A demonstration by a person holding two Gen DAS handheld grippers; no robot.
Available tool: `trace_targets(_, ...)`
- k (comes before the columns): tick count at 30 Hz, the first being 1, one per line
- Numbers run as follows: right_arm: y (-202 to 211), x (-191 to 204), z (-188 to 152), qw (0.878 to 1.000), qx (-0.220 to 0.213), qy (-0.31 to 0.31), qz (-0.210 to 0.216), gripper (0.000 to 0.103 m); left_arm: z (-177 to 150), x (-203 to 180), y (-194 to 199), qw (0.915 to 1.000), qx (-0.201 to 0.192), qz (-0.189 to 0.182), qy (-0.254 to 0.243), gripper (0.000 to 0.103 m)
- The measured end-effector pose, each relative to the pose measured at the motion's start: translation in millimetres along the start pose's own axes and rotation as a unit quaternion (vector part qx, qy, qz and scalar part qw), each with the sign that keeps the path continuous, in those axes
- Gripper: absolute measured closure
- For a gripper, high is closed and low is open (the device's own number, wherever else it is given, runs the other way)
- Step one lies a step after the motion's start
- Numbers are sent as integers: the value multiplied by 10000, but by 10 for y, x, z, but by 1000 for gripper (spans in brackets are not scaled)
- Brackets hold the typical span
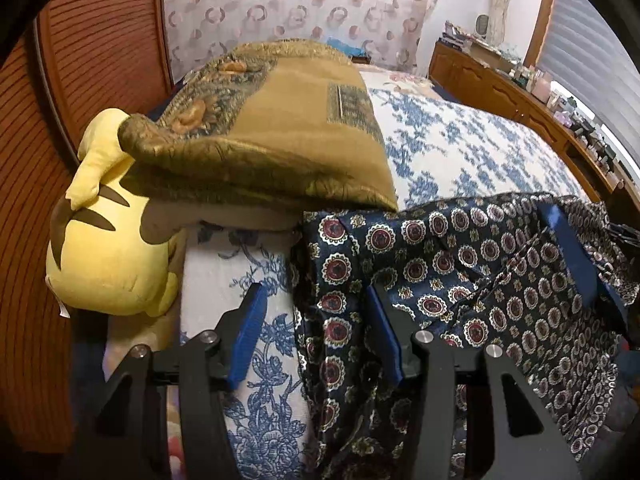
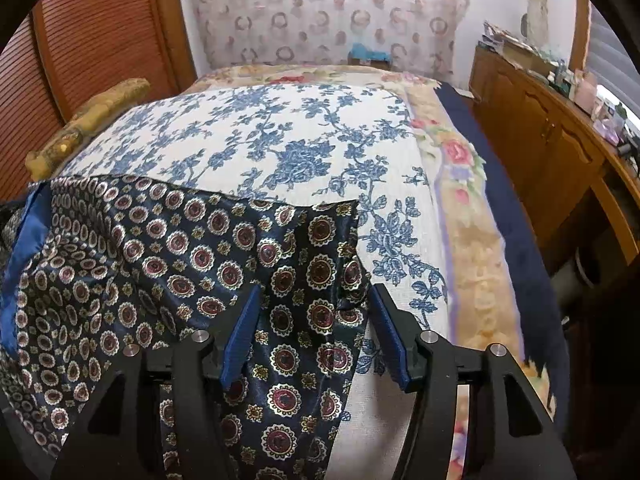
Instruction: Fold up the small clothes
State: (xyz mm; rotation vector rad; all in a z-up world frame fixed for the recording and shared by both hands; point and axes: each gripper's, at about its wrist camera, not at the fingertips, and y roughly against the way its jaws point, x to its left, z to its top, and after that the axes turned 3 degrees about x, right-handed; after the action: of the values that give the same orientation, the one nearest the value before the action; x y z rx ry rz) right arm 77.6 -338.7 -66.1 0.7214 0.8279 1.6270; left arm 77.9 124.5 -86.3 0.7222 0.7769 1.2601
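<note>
A dark navy satin garment with red and white medallions (image 1: 460,272) lies rumpled on the blue-flowered white bedspread (image 1: 452,140); it also shows in the right wrist view (image 2: 192,264). My left gripper (image 1: 316,292) is open over the garment's left edge, its jaws wide apart, one over the bedspread and one over the cloth. My right gripper (image 2: 316,294) is open over the garment's right corner, and cloth lies between its spread jaws. The other gripper's blue pad shows at the right of the left view (image 1: 568,240) and at the left of the right view (image 2: 24,248).
A folded mustard blanket (image 1: 276,140) and a yellow plush toy (image 1: 108,236) lie at the bed's left by the wooden slatted wall (image 1: 80,80). A wooden cabinet (image 2: 540,136) with clutter runs along the right. A patterned curtain (image 2: 328,12) hangs behind.
</note>
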Motion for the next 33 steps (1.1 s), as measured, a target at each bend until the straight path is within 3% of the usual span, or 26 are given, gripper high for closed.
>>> trace_targets(14, -37, -40, 44, 9999, 61, -46, -112, 41, -23, -46, 8, 9999, -90, 54, -62, 53)
trace_targets(19, -40, 31, 40, 9999, 93, 118, 82, 40, -33, -65, 2, 9999, -113, 92, -47, 53)
trace_targets(25, -16, 147, 15, 9986, 66, 343, 407, 81, -39, -167, -4, 9998, -121, -7, -134, 53)
trace_targets(26, -11, 159, 10, 9979, 59, 366, 526, 92, -39, -179, -5, 9998, -121, -27, -143, 54)
trace_targets(28, -7, 183, 0, 9973, 40, 363, 637, 96, -35, -208, 1, 9997, -128, -108, -152, 66)
trace_targets(30, 9, 213, -10, 9971, -18, 373, 662, 98, -35, -218, 14, 9996, -103, -248, -127, 86)
trace_targets(33, 82, 243, -13, 9965, -185, 339, 741, 100, -54, -253, 60, 9982, -138, -557, -169, 99)
